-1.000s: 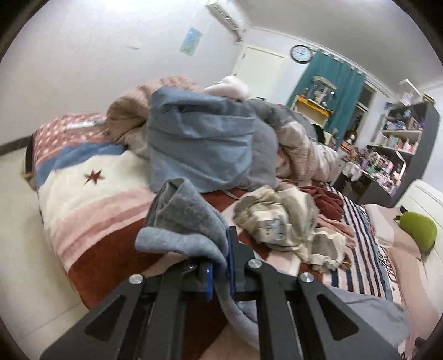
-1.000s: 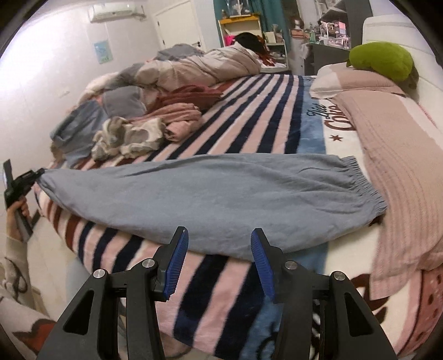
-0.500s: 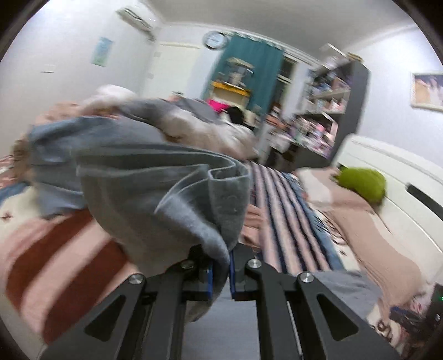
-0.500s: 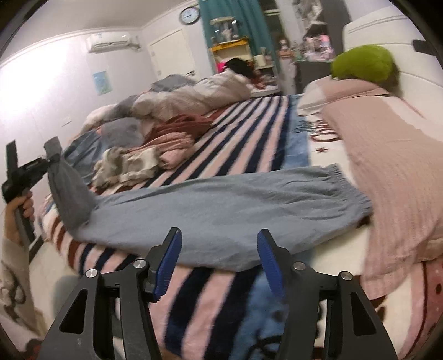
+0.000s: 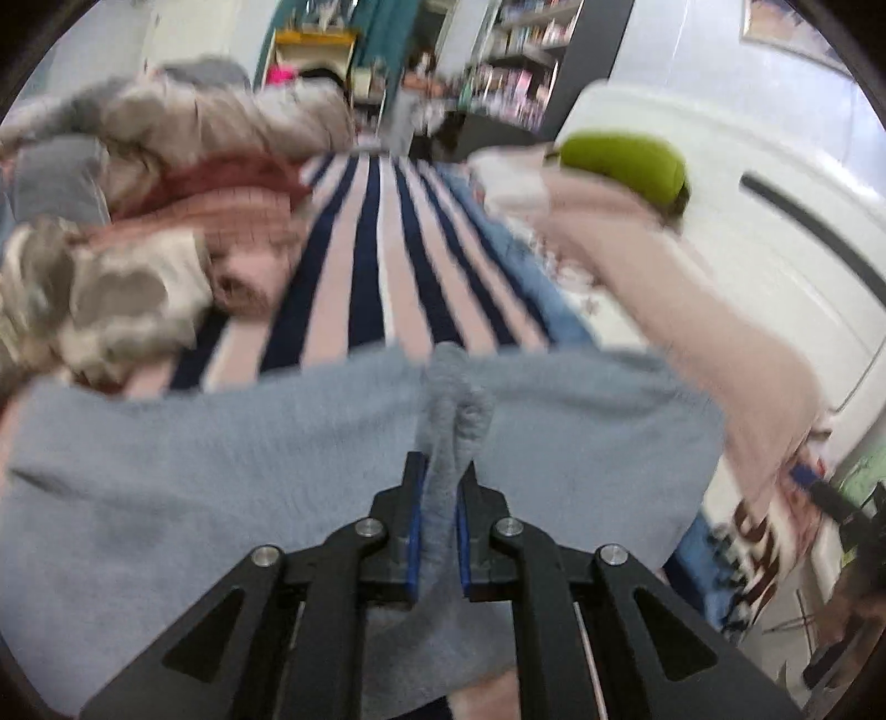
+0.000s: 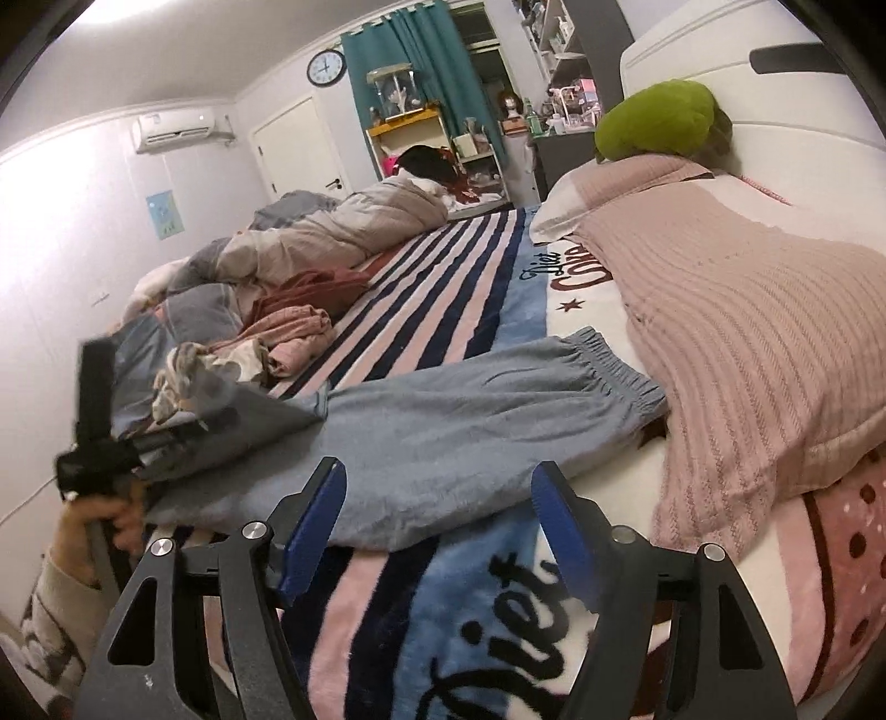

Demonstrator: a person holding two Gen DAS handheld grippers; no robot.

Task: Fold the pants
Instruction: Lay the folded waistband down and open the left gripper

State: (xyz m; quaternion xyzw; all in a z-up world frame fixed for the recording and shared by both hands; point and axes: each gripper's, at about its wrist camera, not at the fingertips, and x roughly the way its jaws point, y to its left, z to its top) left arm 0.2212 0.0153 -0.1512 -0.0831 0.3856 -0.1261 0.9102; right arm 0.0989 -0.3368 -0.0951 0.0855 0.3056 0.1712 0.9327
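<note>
— Where are the pants [image 6: 476, 410]?
— Flat across the bed [image 6: 443, 327] (view blurry, probably the leg end lifted). Left gripper [image 5: 440, 498] clamps that end.
— Right gripper [image 6: 440, 518]?
— Fingers apart, holding nothing, near the pants' edge.

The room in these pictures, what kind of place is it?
Almost certainly a lived-in home bedroom: a wide bed under a striped blanket with a pillow at its headboard, a rumpled quilt, and a wall clock beside teal curtains.
</note>
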